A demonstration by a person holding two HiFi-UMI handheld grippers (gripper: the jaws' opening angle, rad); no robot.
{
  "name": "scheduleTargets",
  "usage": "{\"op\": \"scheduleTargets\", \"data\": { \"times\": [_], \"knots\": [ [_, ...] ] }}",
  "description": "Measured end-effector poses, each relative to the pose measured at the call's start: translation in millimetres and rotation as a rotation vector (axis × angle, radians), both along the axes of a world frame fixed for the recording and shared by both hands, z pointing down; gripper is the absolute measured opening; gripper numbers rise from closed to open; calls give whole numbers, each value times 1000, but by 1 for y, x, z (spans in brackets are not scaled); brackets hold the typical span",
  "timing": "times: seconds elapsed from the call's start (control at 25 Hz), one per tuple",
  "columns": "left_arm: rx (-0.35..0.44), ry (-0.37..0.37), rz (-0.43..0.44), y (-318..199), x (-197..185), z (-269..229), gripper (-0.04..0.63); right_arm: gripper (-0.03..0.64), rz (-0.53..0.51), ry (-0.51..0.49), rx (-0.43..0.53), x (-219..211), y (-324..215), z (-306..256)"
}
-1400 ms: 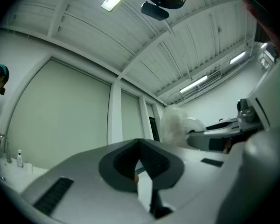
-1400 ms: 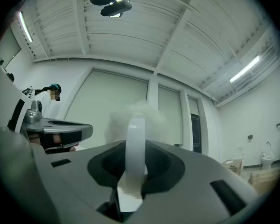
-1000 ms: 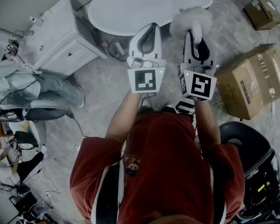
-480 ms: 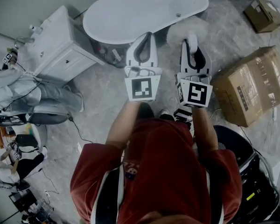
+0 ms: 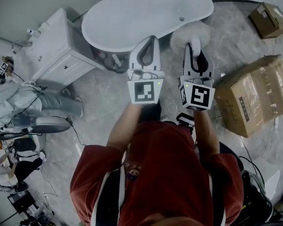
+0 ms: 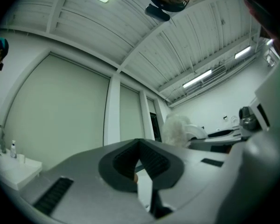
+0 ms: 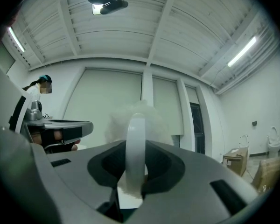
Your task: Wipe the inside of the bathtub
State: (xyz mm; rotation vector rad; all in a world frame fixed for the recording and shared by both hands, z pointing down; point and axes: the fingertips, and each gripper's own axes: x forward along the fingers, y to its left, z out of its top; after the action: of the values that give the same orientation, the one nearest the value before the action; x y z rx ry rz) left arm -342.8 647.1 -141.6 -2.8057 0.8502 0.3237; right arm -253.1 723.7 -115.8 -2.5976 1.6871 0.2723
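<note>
- Ahead of both tips sits the white bathtub (image 5: 146,13), not yet reached.
- My right gripper (image 7: 135,169) is clamped on the fluffy duster (image 5: 191,31) by its white handle (image 7: 135,139). The head looks soft and light, so I'd stay on the stiff handle.
- My left gripper (image 6: 140,162) is closed on nothing.

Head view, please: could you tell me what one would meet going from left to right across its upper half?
White cabinet → left gripper → right gripper with its fluffy duster → large cardboard box.

White oval bathtub (image 5: 132,18), upright — fluffy white duster (image 5: 191,31) clamped in the right tool (image 5: 195,48), near its rim.
</note>
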Motion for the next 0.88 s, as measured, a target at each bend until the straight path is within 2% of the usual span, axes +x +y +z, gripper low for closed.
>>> {"op": "scheduleTargets", "data": {
  "times": [0.24, 0.4, 0.52, 0.6, 0.76, 0.88],
  "knots": [
    [9, 5, -1, -63, 36, 5, 15, 91, -25, 24, -28, 31, -67, 4],
    [-53, 25, -4, -125, 51, 11, 15, 91, -43, 32, -51, 44, -132, 1],
    [-61, 4, -17, -176, 58, 20, 15, 91, -53, 16, -49, 50, -184, 1],
    [-71, 10, -25, -209, 60, 20, 15, 91, -56, 22, -58, 51, -218, 0],
    [-38, -11, -52, -267, 53, 16, 15, 91, -71, 30, -75, 47, -283, 0],
    [-59, -7, -77, -304, 52, 18, 15, 91, -96, 88, -112, 44, -327, 4]
  ]
}}
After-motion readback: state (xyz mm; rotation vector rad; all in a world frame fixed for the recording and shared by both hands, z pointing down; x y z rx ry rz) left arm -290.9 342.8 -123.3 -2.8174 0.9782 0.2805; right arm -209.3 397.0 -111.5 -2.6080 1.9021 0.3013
